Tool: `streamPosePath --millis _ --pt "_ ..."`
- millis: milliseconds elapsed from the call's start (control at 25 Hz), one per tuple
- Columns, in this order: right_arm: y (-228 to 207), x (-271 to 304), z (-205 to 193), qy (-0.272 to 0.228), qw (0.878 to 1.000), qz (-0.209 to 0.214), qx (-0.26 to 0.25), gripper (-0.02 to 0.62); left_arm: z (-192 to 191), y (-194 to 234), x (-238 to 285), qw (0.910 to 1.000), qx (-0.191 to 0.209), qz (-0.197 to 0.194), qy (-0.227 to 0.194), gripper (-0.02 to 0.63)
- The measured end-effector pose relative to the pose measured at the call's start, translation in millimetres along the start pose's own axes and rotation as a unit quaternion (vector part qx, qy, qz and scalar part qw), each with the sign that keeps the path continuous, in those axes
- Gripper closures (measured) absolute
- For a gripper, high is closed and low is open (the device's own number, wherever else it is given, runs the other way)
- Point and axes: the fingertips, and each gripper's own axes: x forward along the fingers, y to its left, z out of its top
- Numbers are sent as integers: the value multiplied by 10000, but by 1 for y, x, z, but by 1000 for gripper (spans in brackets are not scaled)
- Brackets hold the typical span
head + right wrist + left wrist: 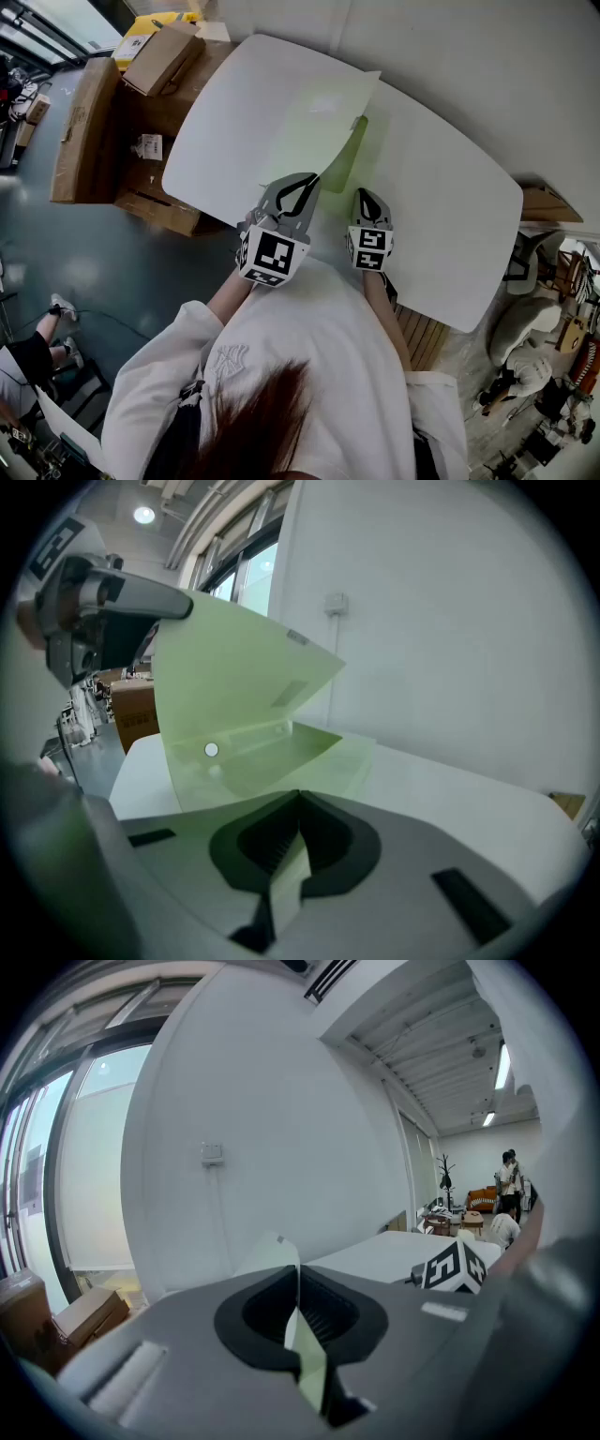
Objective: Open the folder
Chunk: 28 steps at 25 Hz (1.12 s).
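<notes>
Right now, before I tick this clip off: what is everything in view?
table: one, white, under the folder.
folder: one, pale green, see-through, on the table, front cover lifted.
cardboard boxes: several, brown, on the floor left of the table.
wall plate: one, white, on the wall beyond the table.
bystanders: a few, far across the room.
left tongs: one, grey, shut on the folder's lifted cover.
right tongs: one, grey, shut on the folder's lower sheet.
sleeves: white, bottom of the head view.
</notes>
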Motion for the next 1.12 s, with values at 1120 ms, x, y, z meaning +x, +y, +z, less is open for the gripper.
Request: streamPosePath --millis 1120 --pt "-1 1 -7 -116 9992 36 370 589 12 72 -34 9903 -1050 761 -495 597"
